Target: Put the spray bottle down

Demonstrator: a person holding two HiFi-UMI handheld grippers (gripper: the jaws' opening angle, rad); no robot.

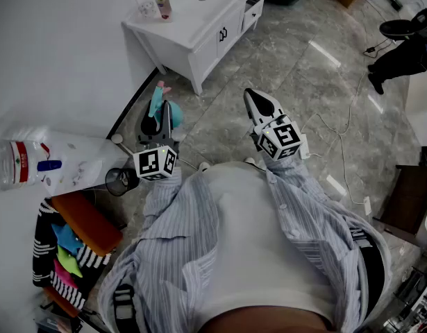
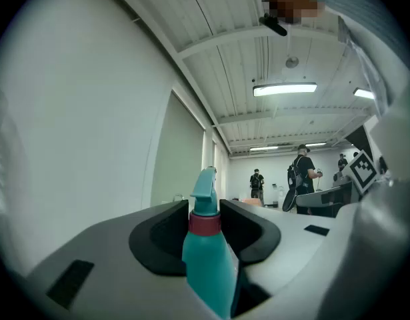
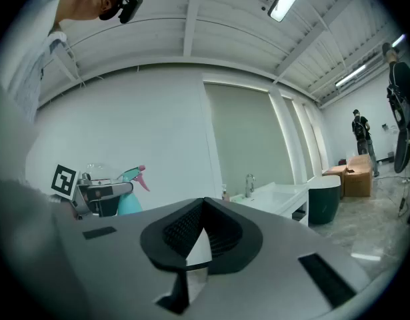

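Observation:
A teal spray bottle (image 1: 157,100) with a pink trigger is held upright in the air over the floor, and my left gripper (image 1: 162,111) is shut on it. In the left gripper view the spray bottle (image 2: 208,255) fills the gap between the black pads, its dark red collar at pad height and its nozzle above them. My right gripper (image 1: 253,97) hangs to the right at about the same height, shut, with nothing in it. In the right gripper view the right gripper (image 3: 203,204) has its pads closed to a point, and the spray bottle (image 3: 130,204) shows at the far left.
A white vanity cabinet (image 1: 212,28) with a sink stands ahead. At the left are a white surface with a clear water bottle (image 1: 17,163), a small black bin (image 1: 120,180) and a striped bag (image 1: 60,269) of coloured cloths. White cables (image 1: 338,144) lie on the grey floor at right.

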